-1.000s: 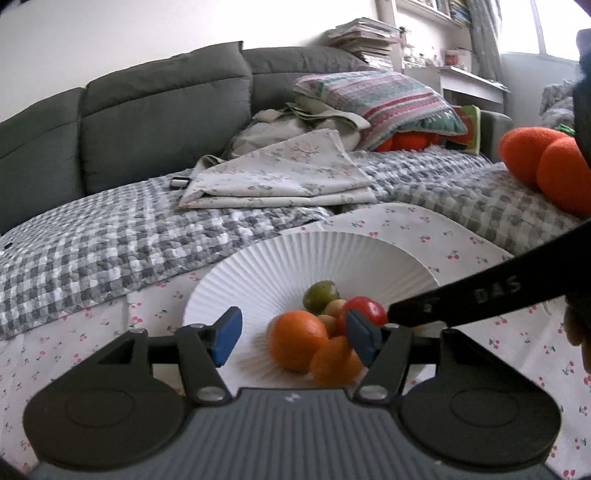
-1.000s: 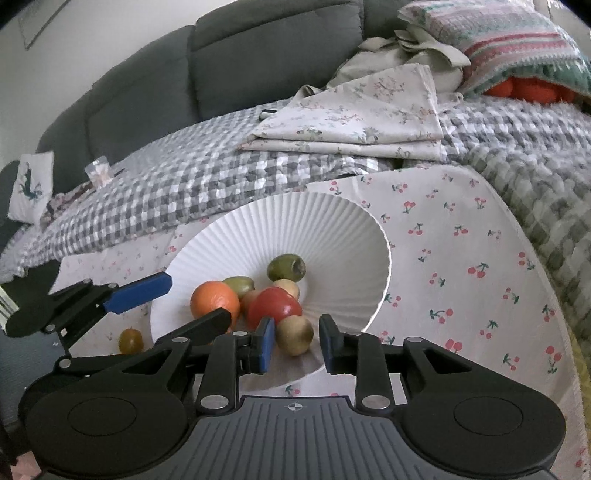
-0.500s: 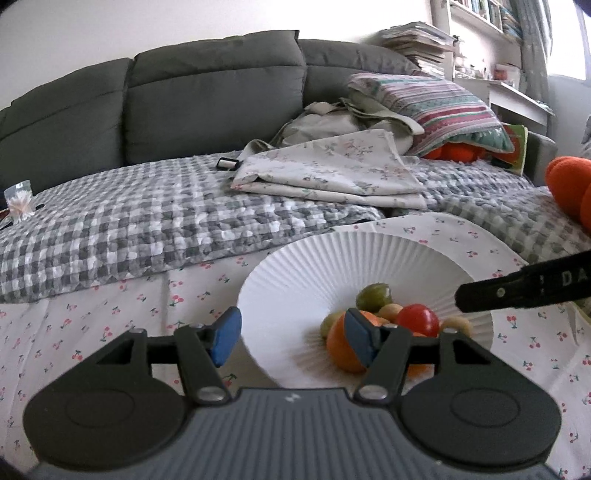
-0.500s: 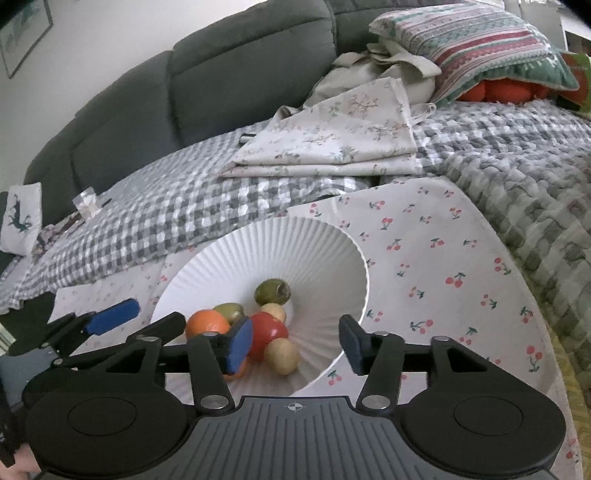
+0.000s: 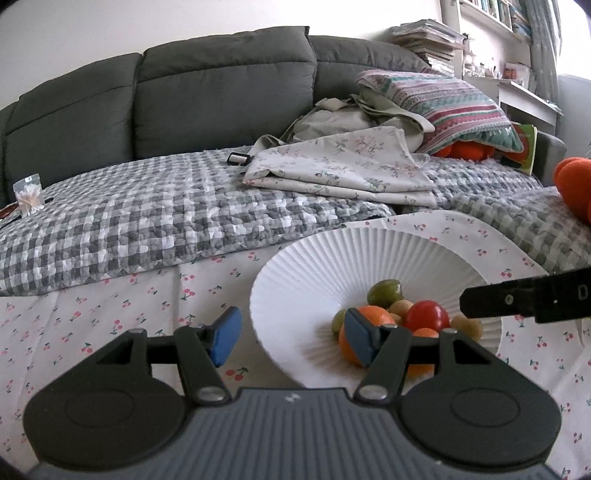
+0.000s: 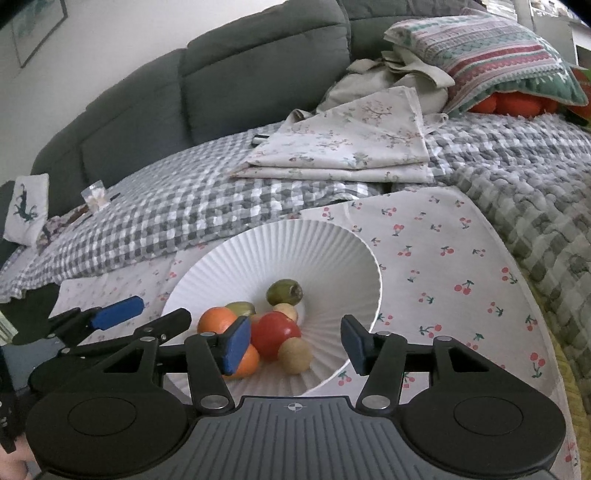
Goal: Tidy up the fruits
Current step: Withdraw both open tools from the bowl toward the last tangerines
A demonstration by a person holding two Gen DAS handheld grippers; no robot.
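**Over the bowl, both grippers now empty**

Above the near rim, the right gripper (image 6: 291, 341) has gone from nearly closed a second ago to wide apart, holding nothing. The left gripper (image 5: 291, 334) is also wide and empty, swung toward 9 o'clock. Fruits (image 6: 275, 334) sit piled in the bowl (image 6: 332, 258), so the gathering looks about done.

soft, even daylight from the window (image 5: 570, 33) at right; shadows faint; fisheye bending edges; corners vignetted black.
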